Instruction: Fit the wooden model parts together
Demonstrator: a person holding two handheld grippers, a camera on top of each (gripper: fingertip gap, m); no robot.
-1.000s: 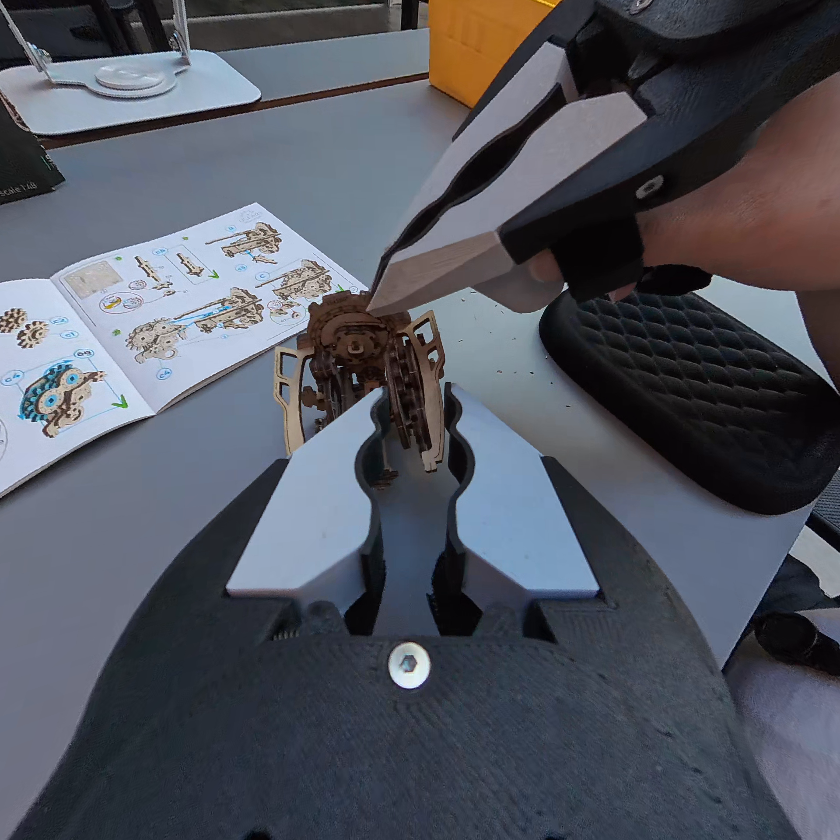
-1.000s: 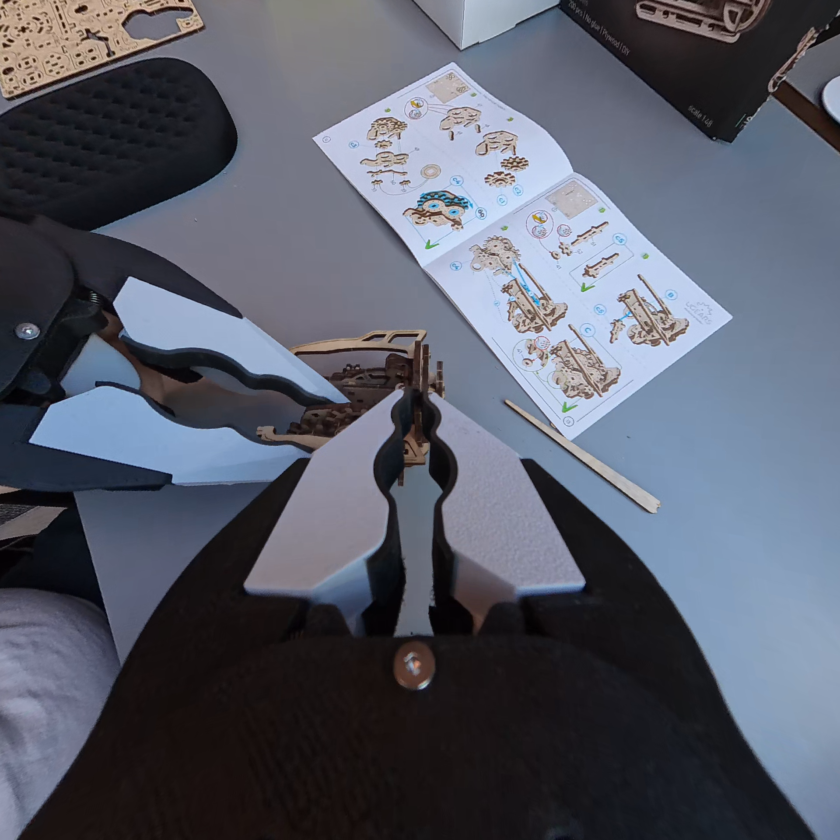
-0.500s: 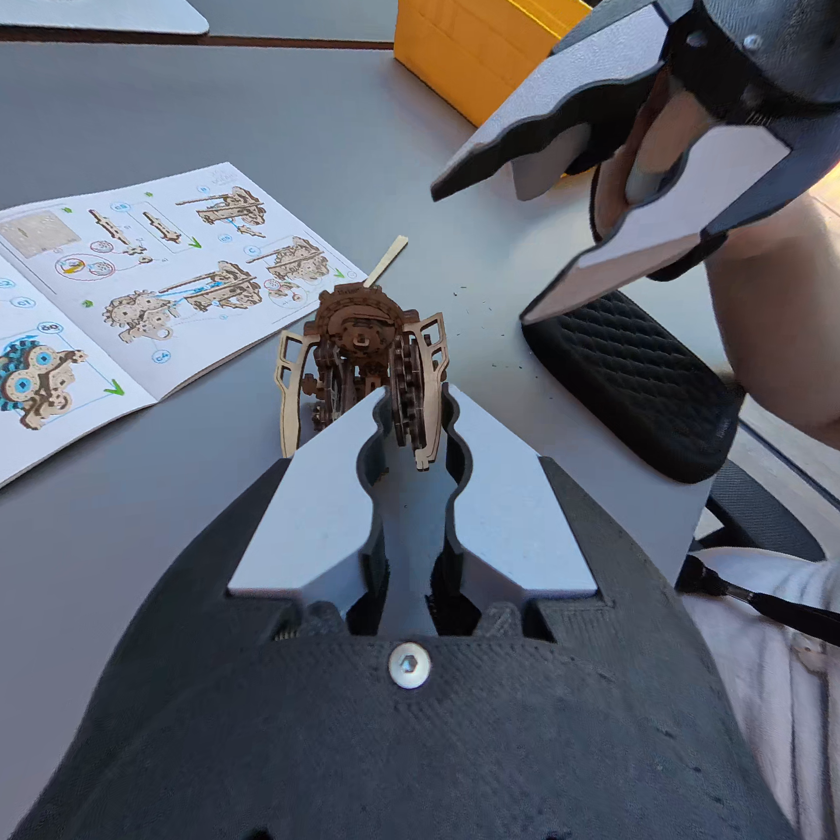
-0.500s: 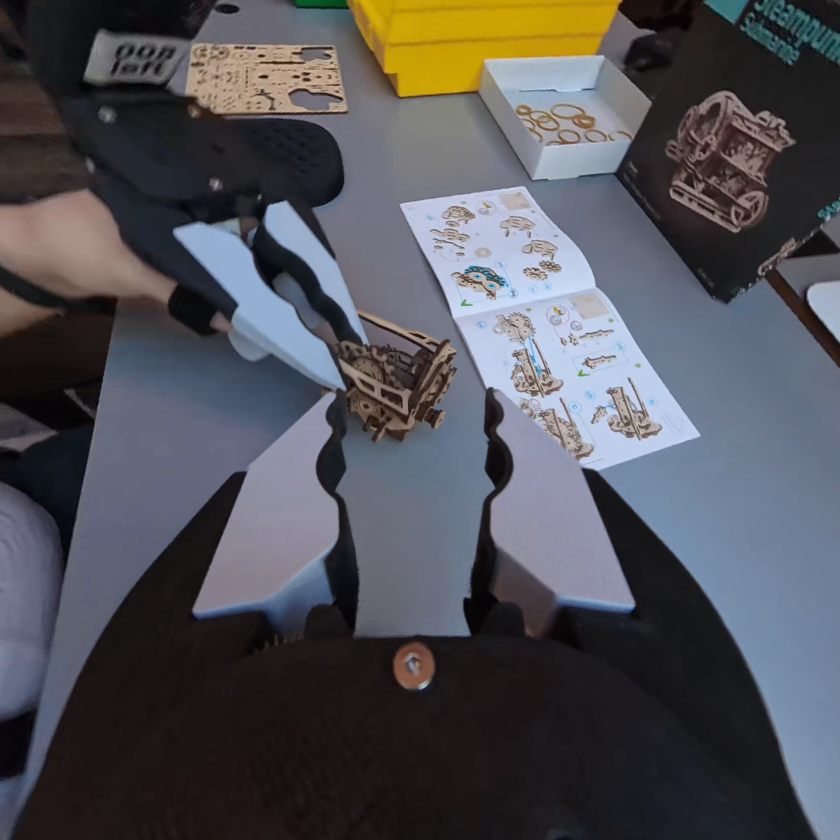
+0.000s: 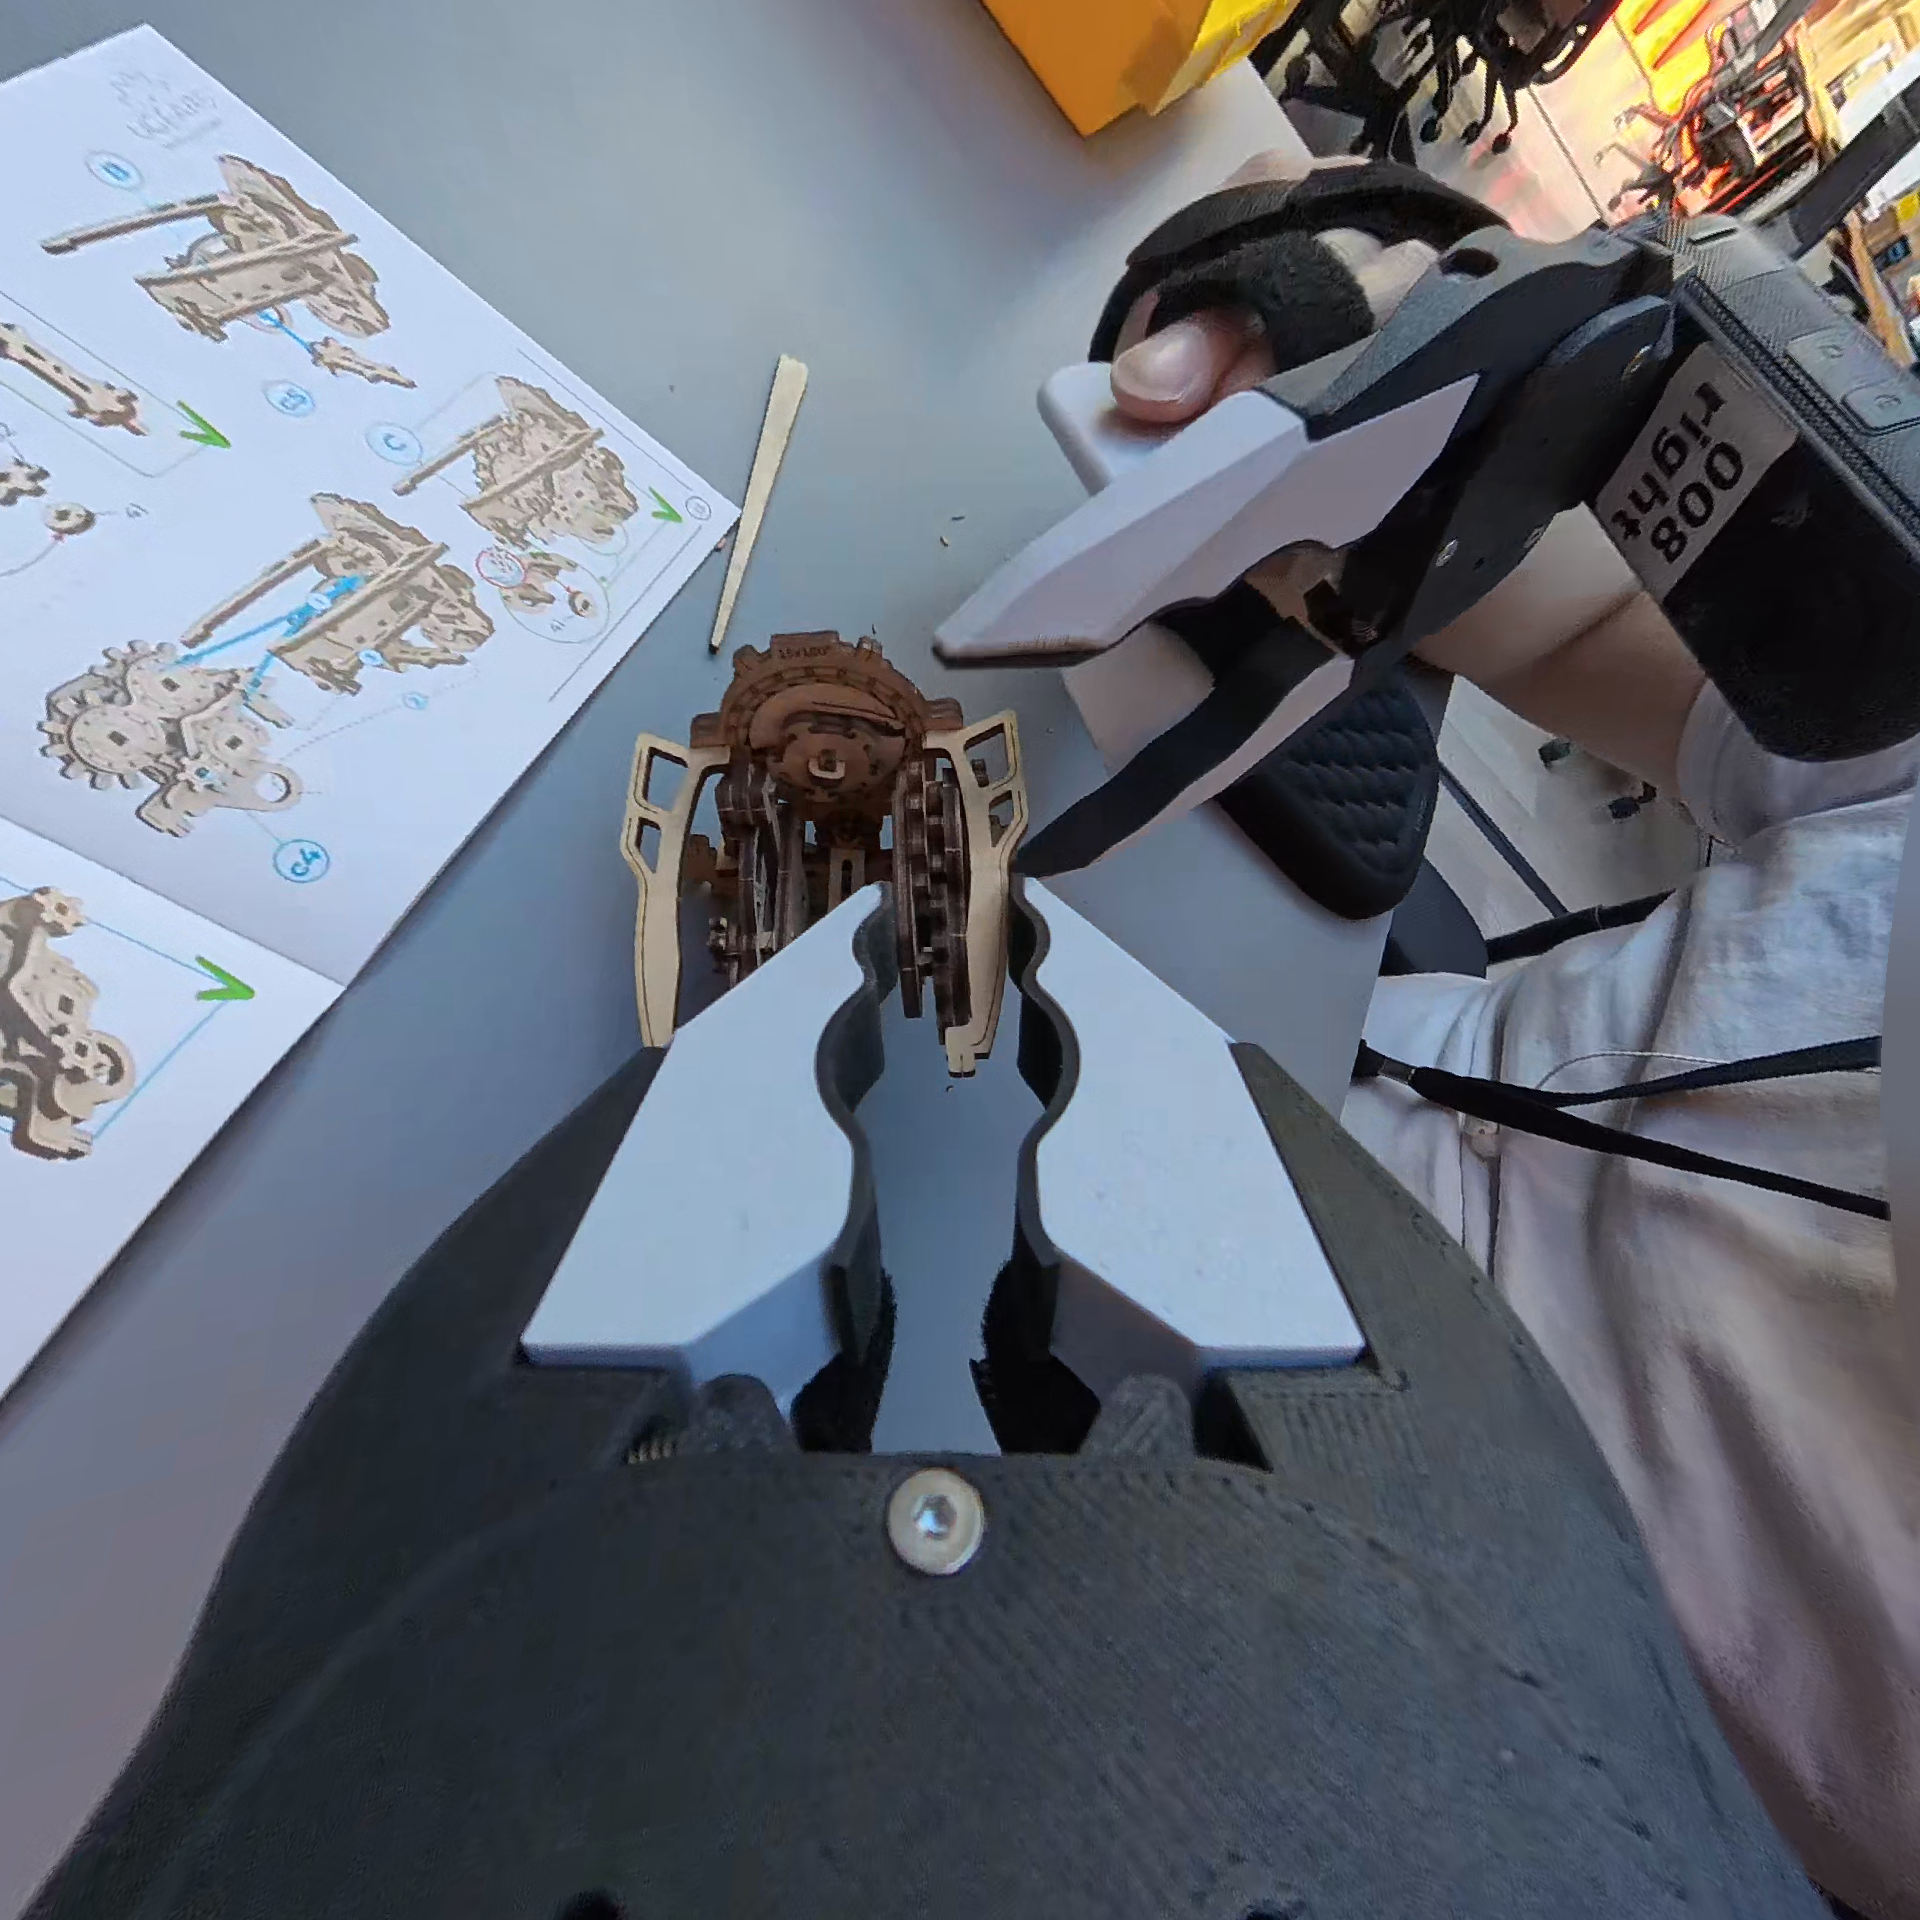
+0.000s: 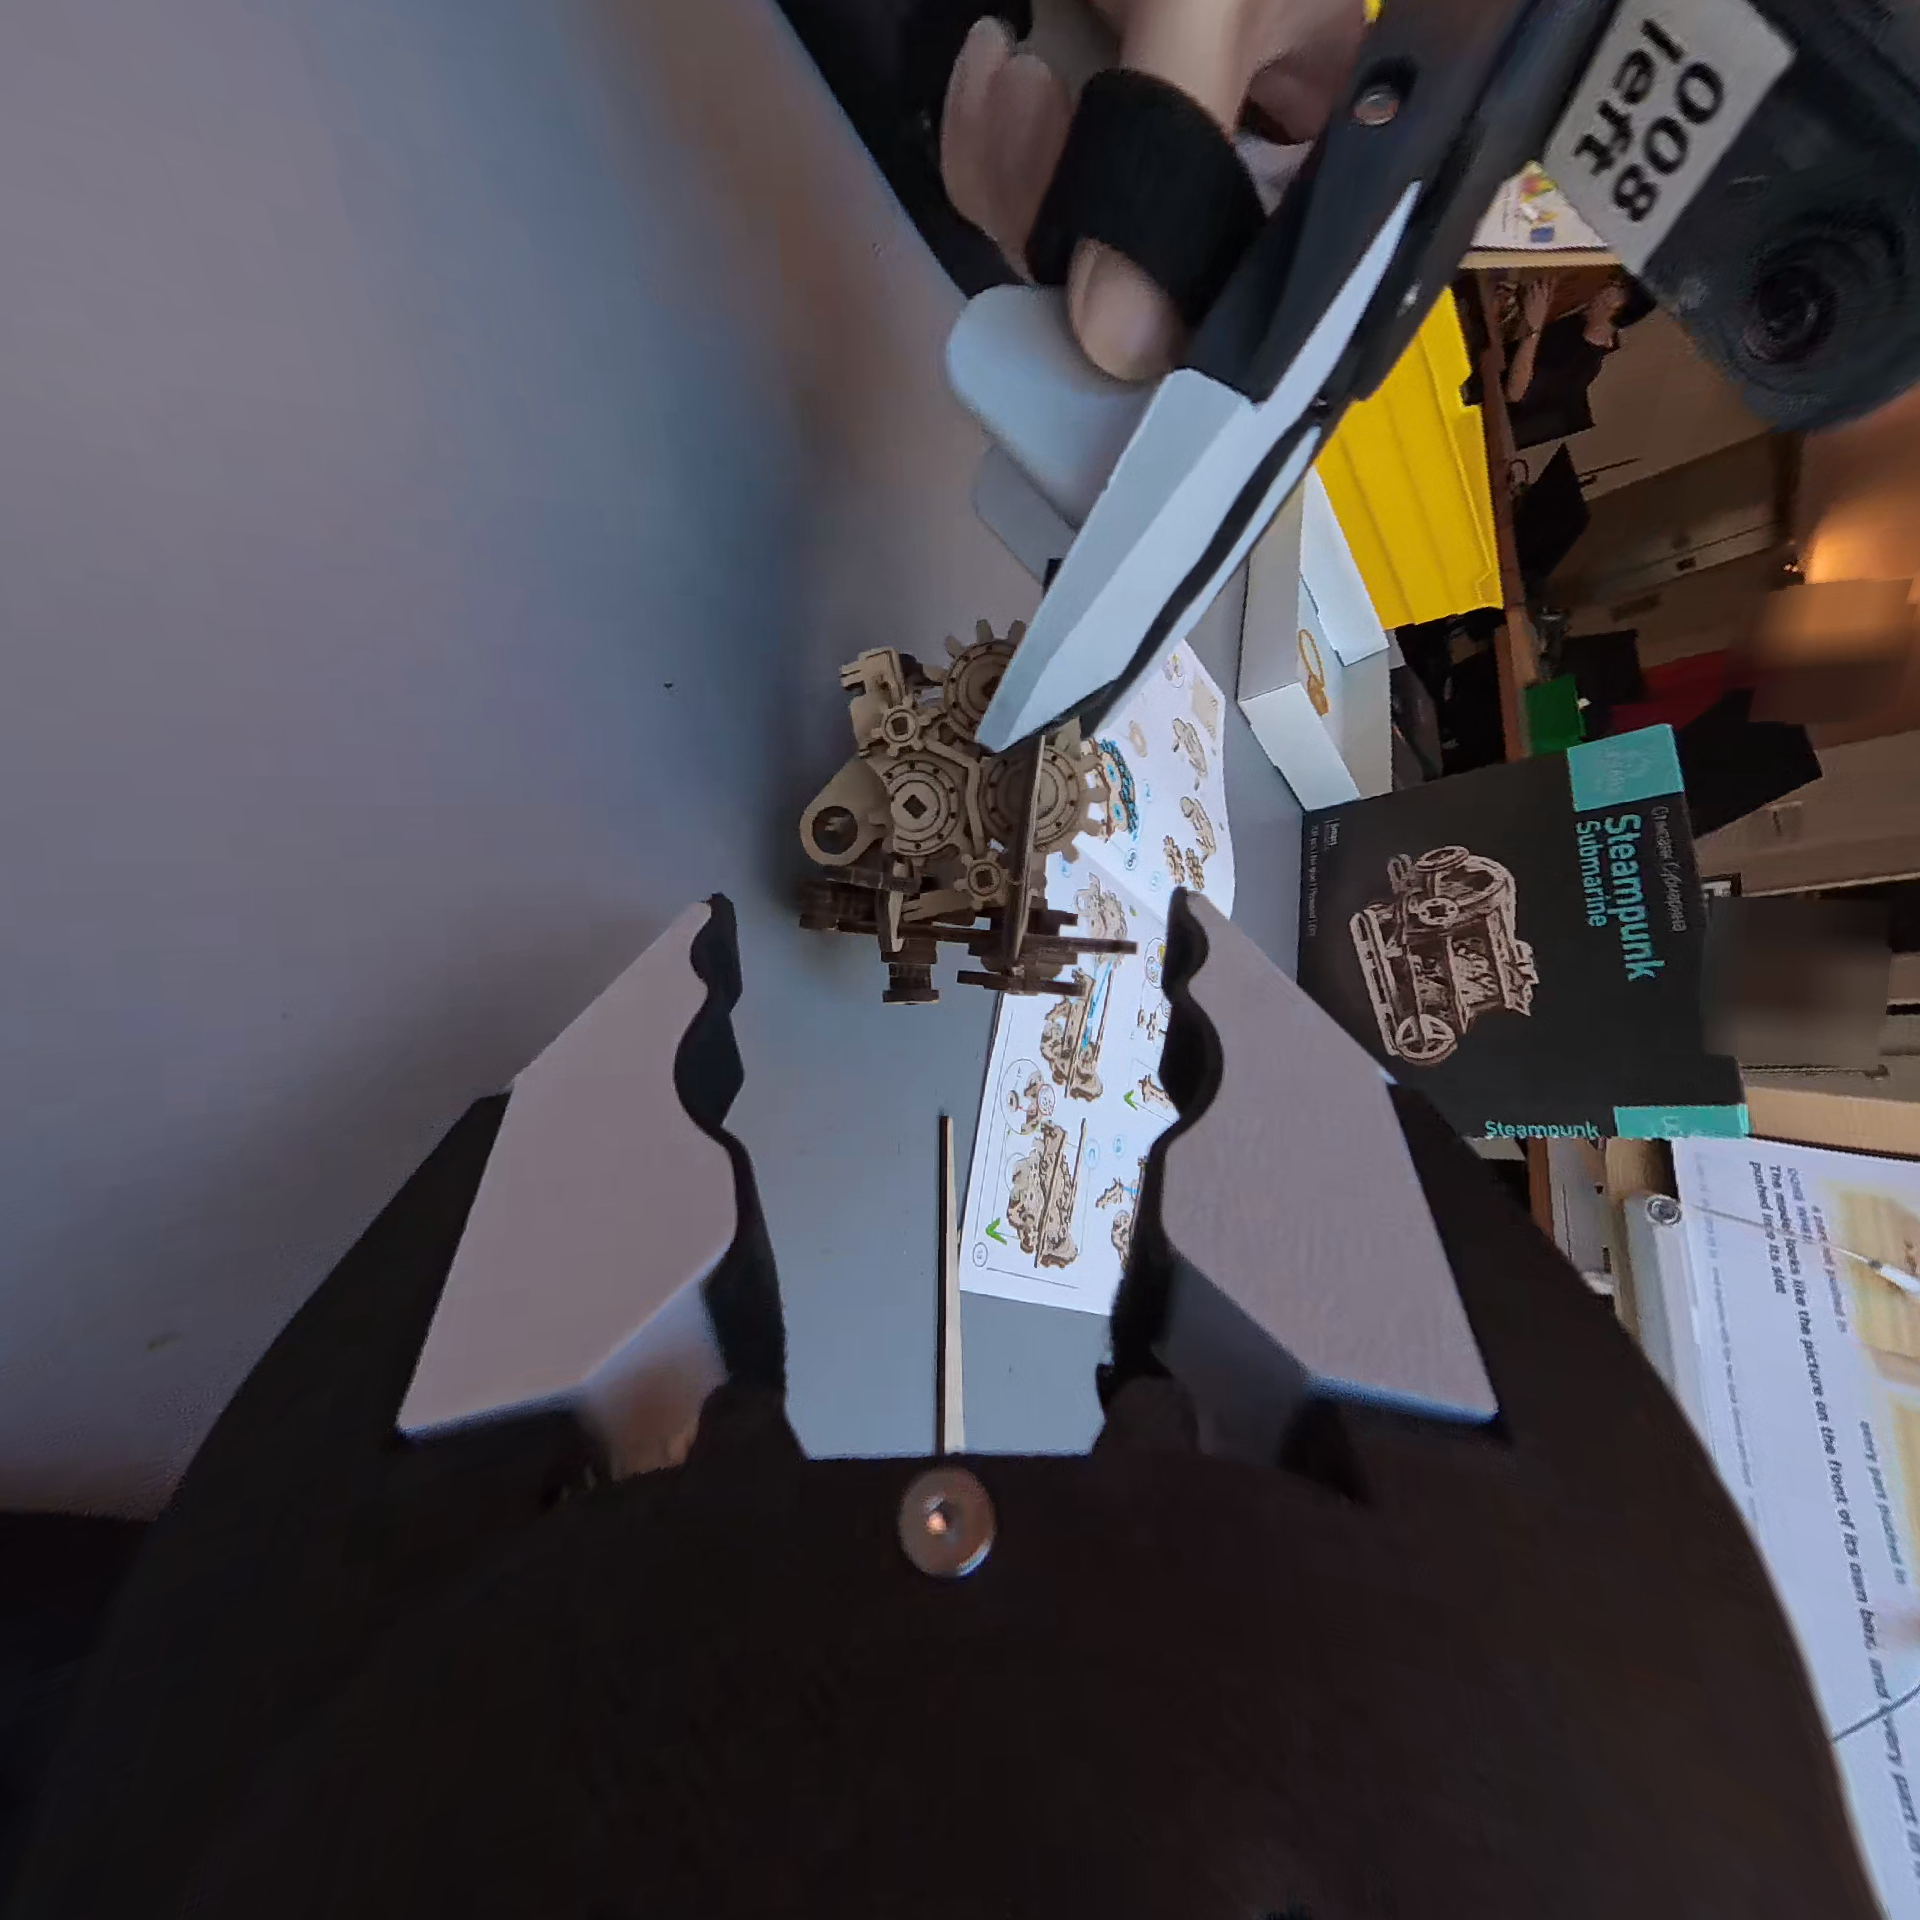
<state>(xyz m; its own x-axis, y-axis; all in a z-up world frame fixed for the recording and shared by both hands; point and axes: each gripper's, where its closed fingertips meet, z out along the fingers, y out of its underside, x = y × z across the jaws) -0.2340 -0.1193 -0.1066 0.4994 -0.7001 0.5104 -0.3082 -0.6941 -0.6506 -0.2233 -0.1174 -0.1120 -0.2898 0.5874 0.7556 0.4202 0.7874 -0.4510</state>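
The partly built wooden gear model (image 5: 821, 790) stands on the grey table (image 5: 582, 208). My left gripper (image 5: 945, 914) is shut on the model's right side panel and gear. In the right wrist view the left gripper (image 6: 997, 732) comes in from the upper right and pinches the model (image 6: 914, 810) by its top edge. My right gripper (image 6: 945, 902) is open and empty, its fingers just short of the model. In the left wrist view the right gripper (image 5: 982, 753) is to the model's right, with its lower fingertip close to the side panel.
A thin wooden stick (image 5: 764, 488) lies beside the open instruction booklet (image 5: 260, 468); the stick (image 6: 948, 1278) lies between my right fingers. A black pad (image 5: 1340, 821) sits at the table edge. A black kit box (image 6: 1507, 935), a white box (image 6: 1309, 675) and a yellow bin (image 6: 1403, 468) stand beyond. The grippers are tip to tip, or close to it. My right gripper's tips are some 11 cm from the stick (image 6: 948, 1278). The left camera catches it too, in the left wrist view (image 5: 751, 530).
My right gripper has opened, let go of the model, drawn back, then swung round close to the model's side. My left gripper has kept its hold on the model.
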